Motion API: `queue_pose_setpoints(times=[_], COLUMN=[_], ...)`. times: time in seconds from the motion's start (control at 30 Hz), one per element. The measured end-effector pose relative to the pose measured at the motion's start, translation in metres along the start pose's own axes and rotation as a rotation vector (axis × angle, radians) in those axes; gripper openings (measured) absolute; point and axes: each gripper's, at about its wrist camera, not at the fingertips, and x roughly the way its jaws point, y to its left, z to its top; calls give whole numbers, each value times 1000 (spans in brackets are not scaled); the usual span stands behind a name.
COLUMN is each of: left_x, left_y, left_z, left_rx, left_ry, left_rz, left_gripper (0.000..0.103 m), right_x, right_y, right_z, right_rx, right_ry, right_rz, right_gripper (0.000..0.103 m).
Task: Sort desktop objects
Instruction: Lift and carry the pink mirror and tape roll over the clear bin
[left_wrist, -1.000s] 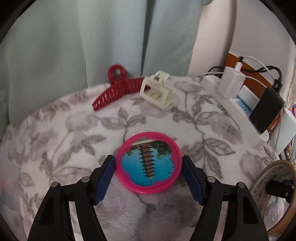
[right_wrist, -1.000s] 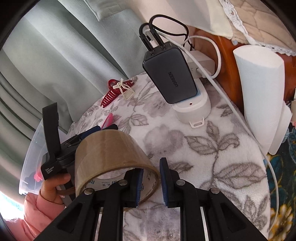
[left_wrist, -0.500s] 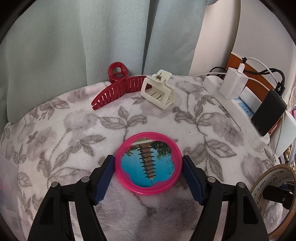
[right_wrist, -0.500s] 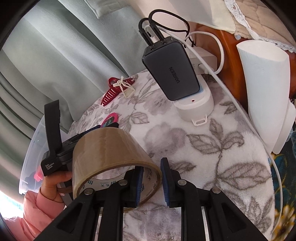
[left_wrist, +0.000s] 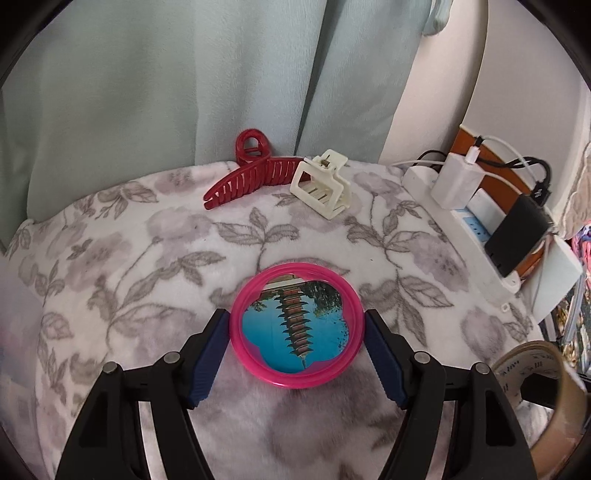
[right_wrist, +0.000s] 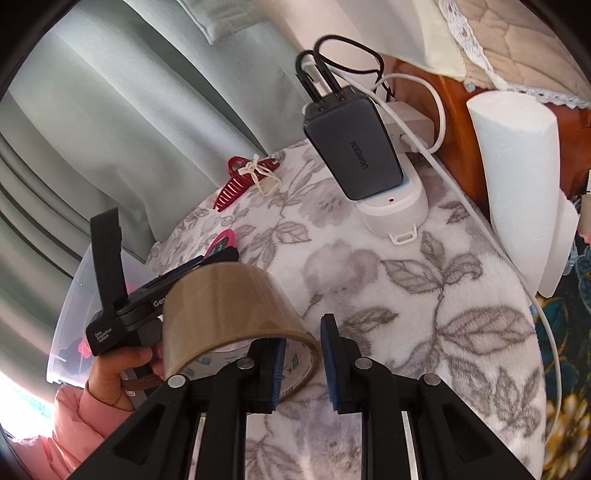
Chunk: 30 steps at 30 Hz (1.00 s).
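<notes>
A round pink-rimmed mirror (left_wrist: 295, 325) lies on the floral blanket between the fingers of my left gripper (left_wrist: 295, 352). The jaws stand wide, close to its rim on both sides with thin gaps showing. A red hair claw (left_wrist: 251, 173) and a cream hair clip (left_wrist: 321, 189) lie at the back by the curtain. My right gripper (right_wrist: 303, 365) has one finger inside a roll of brown tape (right_wrist: 229, 314) and one outside, around its wall with a gap on the outer side. The tape also shows in the left wrist view (left_wrist: 543, 398).
A white power strip (left_wrist: 461, 221) with chargers and cables runs along the right edge. A black charger (right_wrist: 351, 147) stands on it. A white paper roll (right_wrist: 517, 177) stands at the right. A clear plastic bin (right_wrist: 70, 325) sits left of the table. The curtain (left_wrist: 184, 81) hangs behind.
The left gripper has drawn back and up a little around the mirror. The right gripper's jaws have widened around the tape wall.
</notes>
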Motion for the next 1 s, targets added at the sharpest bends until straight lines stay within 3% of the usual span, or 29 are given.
queue_pose_setpoints(times=[0.53, 0.77, 1.0], left_x=[-66, -85, -94], left_y=[13, 17, 21], left_z=[-14, -21, -25], left_rx=[-70, -79, -95], left_ry=[-87, -107, -120], left_rz=[-30, -48, -48], left_gripper=[74, 74, 74], right_x=[-21, -11, -9], right_y=[26, 23, 28], right_z=[-23, -16, -12], right_rx=[-31, -2, 7], right_ry=[-15, -8, -32], right_rz=[-41, -102, -106], right_gripper=[20, 22, 20])
